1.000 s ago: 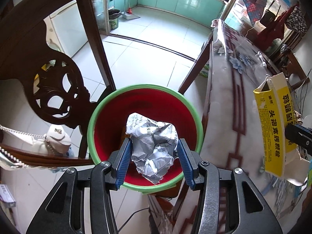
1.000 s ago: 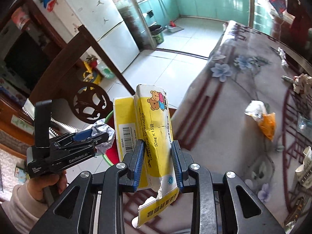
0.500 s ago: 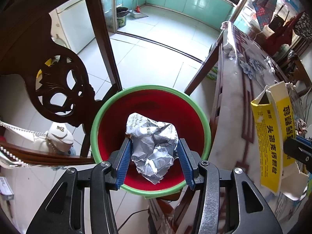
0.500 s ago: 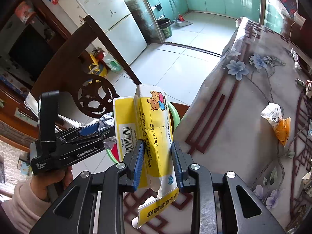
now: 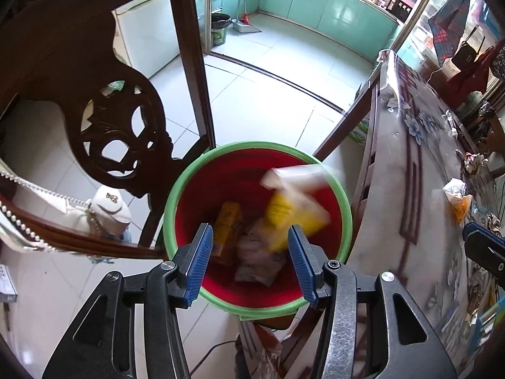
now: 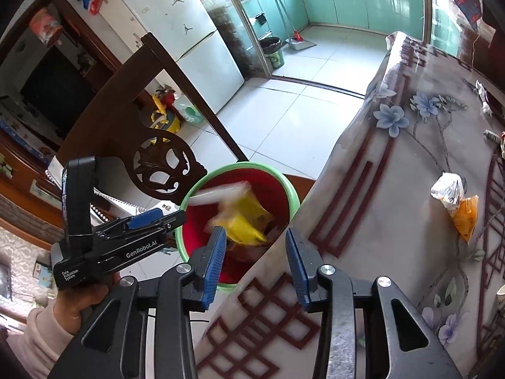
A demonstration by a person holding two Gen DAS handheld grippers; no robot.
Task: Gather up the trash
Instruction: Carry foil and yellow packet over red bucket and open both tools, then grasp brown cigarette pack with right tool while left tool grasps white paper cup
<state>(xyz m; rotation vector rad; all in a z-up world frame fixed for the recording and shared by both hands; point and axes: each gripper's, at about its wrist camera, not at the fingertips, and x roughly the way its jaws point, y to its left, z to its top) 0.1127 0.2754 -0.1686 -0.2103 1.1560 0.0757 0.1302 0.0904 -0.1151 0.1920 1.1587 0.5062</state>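
The drop-off step is in hand. The left gripper (image 5: pixel 249 257) hangs over the red bin (image 5: pixel 344 202) with its jaws spread and nothing between them, and the right gripper (image 6: pixel 254 263) beside it is likewise released, over the bin's near rim and the table (image 6: pixel 394 221) edge. One yellow carton (image 5: pixel 295 218), blurred, is falling inside the bin, above one crumpled paper ball (image 5: pixel 257 260) and one orange packet (image 5: pixel 227 230) already at the bottom. Rightward on the table one white-and-orange wrapper (image 6: pixel 456 200) lies well apart from the bin; a few smaller scraps farther off are too small to count. The next move likely calls for carrying a released gripper across to that wrapper.
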